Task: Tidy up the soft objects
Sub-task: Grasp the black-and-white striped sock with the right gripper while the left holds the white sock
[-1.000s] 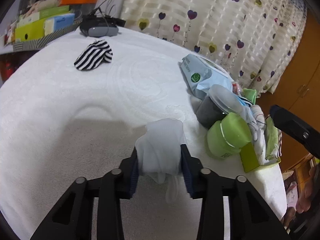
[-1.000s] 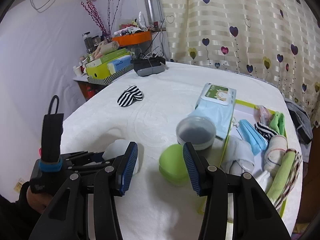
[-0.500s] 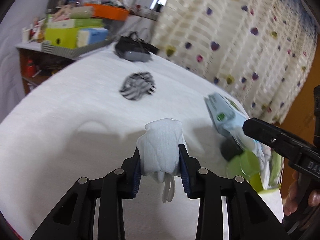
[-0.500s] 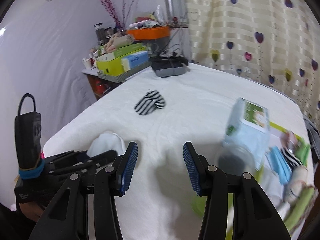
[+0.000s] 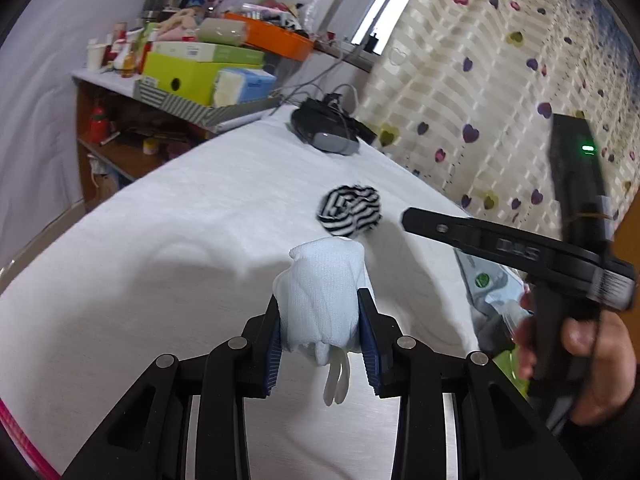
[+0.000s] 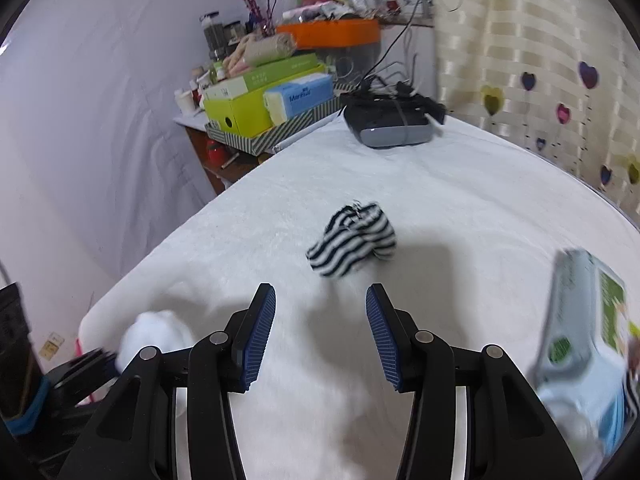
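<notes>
My left gripper (image 5: 320, 316) is shut on a white rolled sock (image 5: 322, 296) and holds it above the white tablecloth (image 5: 160, 264). A black-and-white striped sock (image 5: 349, 210) lies on the cloth ahead of it. In the right wrist view the striped sock (image 6: 352, 240) lies just beyond my right gripper (image 6: 320, 320), which is open and empty. The white sock (image 6: 156, 332) shows at lower left there, blurred. The right gripper's body (image 5: 520, 248) crosses the right side of the left wrist view.
A grey-black headset (image 6: 390, 126) sits at the table's far edge. A side shelf holds green and blue boxes (image 6: 264, 100) and an orange tray (image 6: 328, 34). A wipes pack (image 6: 580, 312) lies at the right. A heart-print curtain (image 5: 500, 72) hangs behind.
Both grippers have swung left, toward the striped sock. The right gripper has moved closer to it; the containers and tray have left its view. The left gripper still holds the white sock.
</notes>
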`<state>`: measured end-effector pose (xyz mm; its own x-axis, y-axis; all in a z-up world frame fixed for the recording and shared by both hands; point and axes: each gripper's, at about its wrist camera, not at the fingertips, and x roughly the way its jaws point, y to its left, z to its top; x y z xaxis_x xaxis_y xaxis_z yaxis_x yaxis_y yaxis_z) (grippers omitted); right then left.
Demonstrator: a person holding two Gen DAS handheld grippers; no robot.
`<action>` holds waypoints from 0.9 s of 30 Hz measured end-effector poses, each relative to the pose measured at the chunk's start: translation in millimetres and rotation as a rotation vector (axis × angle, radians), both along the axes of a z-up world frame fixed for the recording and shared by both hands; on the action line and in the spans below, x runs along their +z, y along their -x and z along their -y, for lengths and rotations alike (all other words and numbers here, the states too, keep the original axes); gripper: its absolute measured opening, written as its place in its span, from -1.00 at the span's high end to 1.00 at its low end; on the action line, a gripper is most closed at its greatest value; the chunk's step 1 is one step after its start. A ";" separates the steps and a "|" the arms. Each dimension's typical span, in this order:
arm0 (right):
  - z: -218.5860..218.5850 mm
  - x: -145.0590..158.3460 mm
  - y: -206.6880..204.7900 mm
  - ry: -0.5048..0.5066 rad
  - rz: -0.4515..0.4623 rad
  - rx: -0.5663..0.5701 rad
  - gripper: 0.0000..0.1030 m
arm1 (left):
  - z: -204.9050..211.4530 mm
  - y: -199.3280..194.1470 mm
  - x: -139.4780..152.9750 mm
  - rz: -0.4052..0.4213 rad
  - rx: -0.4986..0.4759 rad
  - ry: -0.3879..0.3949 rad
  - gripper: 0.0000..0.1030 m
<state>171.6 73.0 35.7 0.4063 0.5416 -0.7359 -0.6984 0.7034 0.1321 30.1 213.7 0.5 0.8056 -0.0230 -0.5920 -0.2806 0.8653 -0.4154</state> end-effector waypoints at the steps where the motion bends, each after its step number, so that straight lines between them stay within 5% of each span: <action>1: -7.0 -3.7 -4.0 0.020 -0.002 0.000 0.06 | -4.5 1.0 -0.6 0.002 0.007 0.003 0.37; 13: -49.4 -32.0 -64.1 0.069 -0.045 -0.096 0.06 | -33.5 4.1 -10.4 0.005 0.050 0.041 0.37; 21: -68.4 -59.8 -71.4 0.203 -0.026 -0.118 0.06 | -33.7 1.4 -14.7 -0.004 0.043 0.057 0.37; 27: -65.2 -56.2 -68.3 0.247 -0.003 -0.135 0.71 | -33.3 0.6 -14.7 -0.007 0.044 0.057 0.37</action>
